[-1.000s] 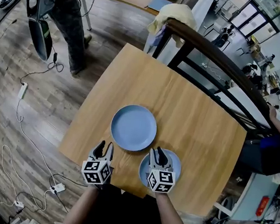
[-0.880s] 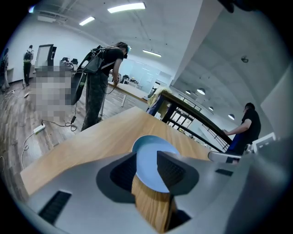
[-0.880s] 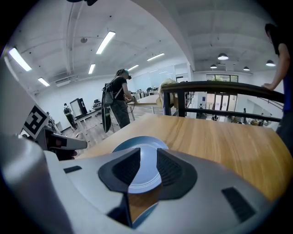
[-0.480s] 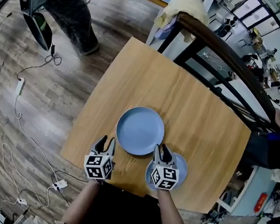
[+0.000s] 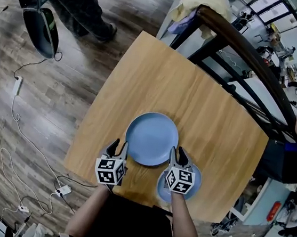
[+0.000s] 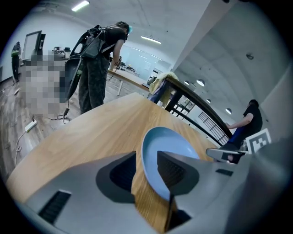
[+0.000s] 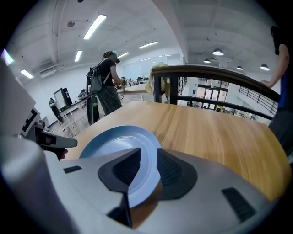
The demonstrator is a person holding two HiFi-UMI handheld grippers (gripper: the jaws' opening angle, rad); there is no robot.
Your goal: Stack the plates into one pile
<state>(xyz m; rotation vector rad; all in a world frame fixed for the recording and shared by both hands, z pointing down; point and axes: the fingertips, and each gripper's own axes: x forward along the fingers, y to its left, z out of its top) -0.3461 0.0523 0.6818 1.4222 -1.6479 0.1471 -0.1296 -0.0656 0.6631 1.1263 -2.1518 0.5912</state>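
Wood-grain table (image 5: 208, 112) holds round, smooth blue plates: large plate (image 5: 151, 137), small plate (image 5: 197, 183).

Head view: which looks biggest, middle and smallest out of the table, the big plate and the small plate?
1. Table
2. Big plate
3. Small plate, though the right gripper hides part of it.
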